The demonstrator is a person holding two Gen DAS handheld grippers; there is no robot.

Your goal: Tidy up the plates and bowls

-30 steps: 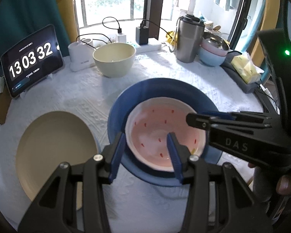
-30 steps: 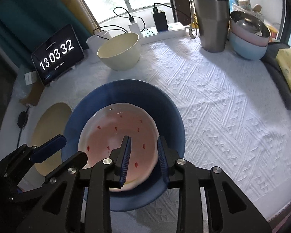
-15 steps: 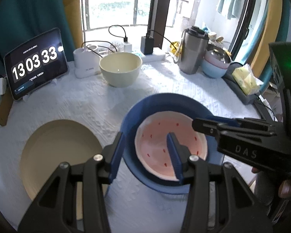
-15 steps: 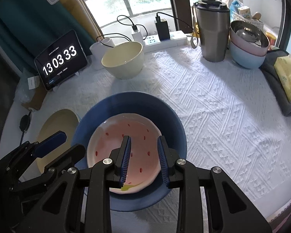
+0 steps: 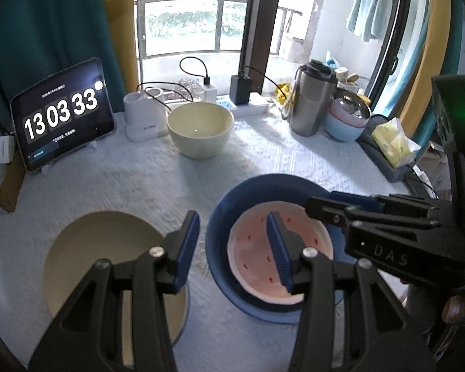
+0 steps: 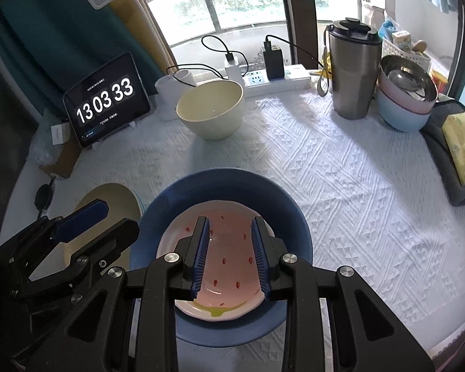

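Now pink red-speckled plate (image 6: pixel 229 257) sits in blue plate (image 6: pixel 232 186), both grippers (image 6: pixel 229 238) wide, empty.

Home windowsill table, white tablecloth (image 6: pixel 341 170), tablet clock (image 5: pixel 62 117), power strip (image 6: pixel 276 77) (chargers plugged in), tissue pack (image 6: pixel 462 145)

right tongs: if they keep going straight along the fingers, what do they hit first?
Most likely the pink watermelon plate, which sits inside the blue plate directly between and ahead of the open right tongs. Height above it is unclear from the fisheye; a shallower path could meet the blue rim instead.
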